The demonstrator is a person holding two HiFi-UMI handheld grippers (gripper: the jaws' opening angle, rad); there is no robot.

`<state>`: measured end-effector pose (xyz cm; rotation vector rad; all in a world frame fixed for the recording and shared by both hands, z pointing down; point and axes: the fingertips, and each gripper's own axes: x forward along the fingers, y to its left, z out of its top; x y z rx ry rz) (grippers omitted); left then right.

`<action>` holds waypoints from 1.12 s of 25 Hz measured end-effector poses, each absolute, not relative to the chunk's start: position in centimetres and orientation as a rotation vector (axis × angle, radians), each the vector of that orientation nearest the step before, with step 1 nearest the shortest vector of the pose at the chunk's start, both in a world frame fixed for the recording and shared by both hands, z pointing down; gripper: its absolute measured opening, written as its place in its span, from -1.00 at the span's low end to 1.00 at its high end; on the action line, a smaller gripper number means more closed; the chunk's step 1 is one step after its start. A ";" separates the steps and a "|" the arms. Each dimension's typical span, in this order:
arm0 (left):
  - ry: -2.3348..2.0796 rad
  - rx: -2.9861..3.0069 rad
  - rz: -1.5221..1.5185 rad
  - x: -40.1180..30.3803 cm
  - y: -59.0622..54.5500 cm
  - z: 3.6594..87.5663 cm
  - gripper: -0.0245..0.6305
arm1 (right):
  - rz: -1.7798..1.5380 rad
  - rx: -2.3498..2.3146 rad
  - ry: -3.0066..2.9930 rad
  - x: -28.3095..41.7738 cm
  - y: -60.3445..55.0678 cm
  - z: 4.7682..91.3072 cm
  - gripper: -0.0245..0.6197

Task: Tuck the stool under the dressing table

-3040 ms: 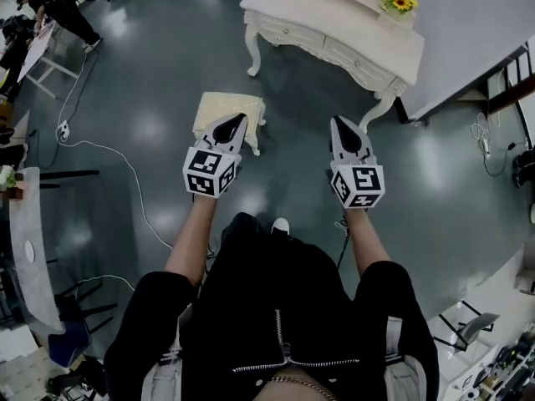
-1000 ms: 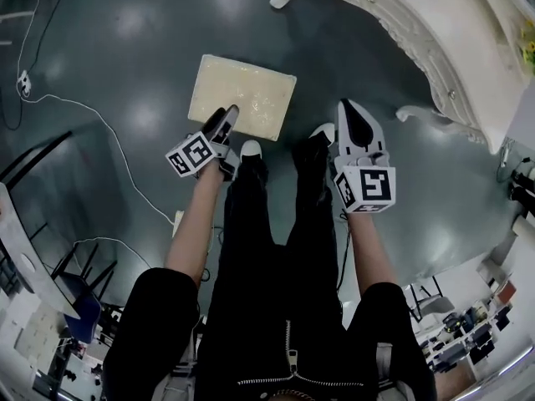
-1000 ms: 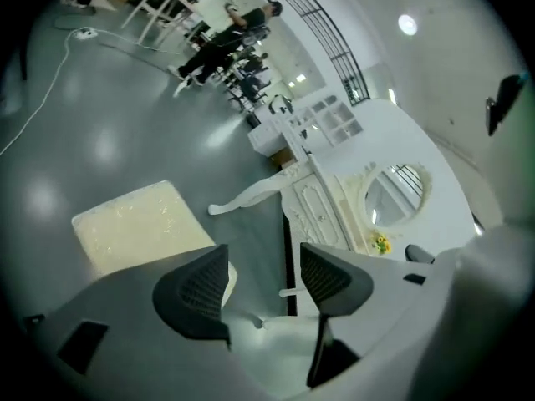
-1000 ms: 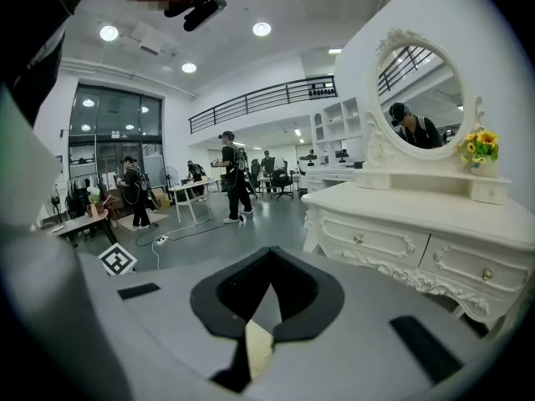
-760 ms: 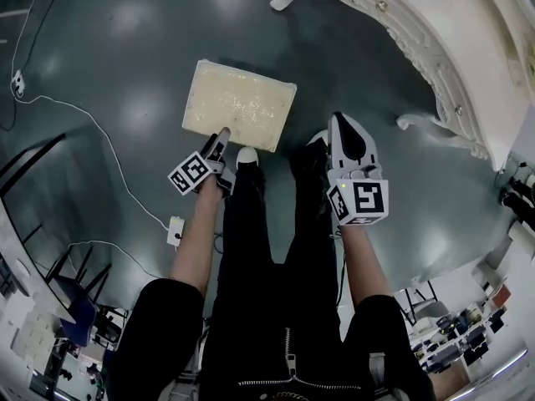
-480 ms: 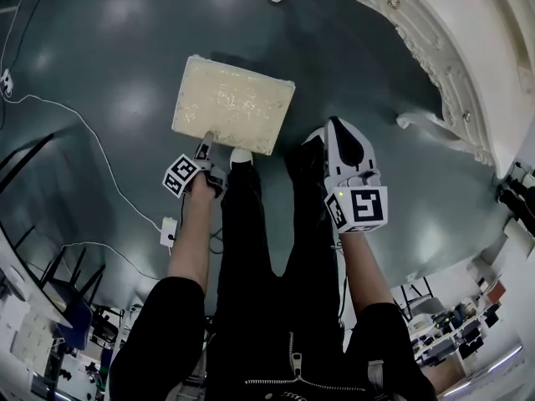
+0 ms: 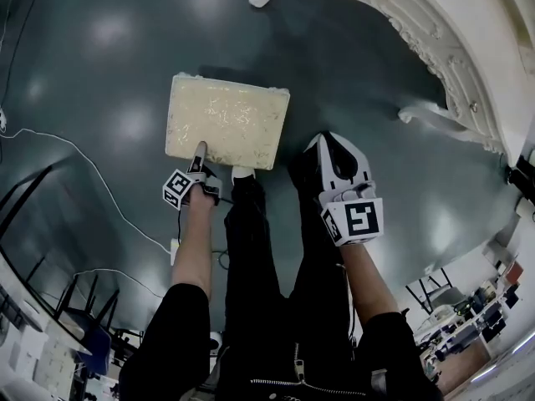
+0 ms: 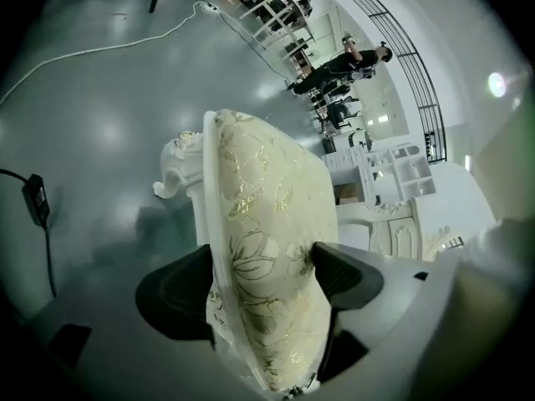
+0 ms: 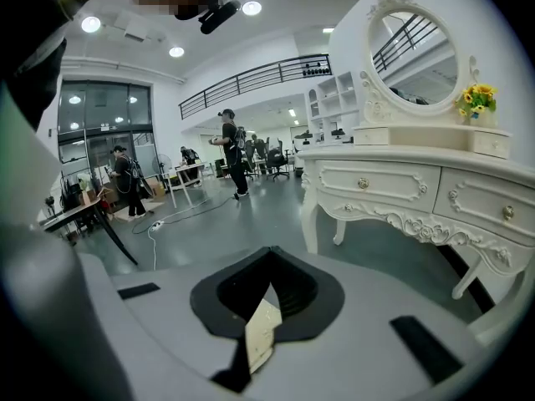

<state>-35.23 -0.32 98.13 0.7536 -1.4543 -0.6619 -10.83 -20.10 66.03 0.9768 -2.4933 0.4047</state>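
The stool [image 7: 227, 121] stands on the floor [image 7: 92, 82] just before our feet. Its long axis runs left to right in the head view, a little tilted, and one long side faces us. The desk [image 7: 468, 48] is apart from it, at the upper right. Our left gripper [image 7: 199, 149] has just been opening its jaws wide, with the near edge of the cushion between them. Our right gripper [image 7: 330, 144] has its jaws together.

Cream cushioned stool [image 7: 227, 122] upright, apart from white dressing table [image 7: 468, 32]

Dim pix, fisheye edges, floor [image 7: 117, 124] glare.
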 end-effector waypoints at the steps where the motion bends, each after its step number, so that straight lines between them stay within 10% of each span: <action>1: -1.453 0.771 -0.674 -35.3 -0.6 98.1 0.17 | 0.404 0.984 -2.488 -10.5 -20.1 66.3 -0.90; 28: -1.242 0.936 -0.566 -23.3 -18.8 97.9 0.15 | 0.519 1.344 -2.408 1.0 -23.7 67.8 -0.90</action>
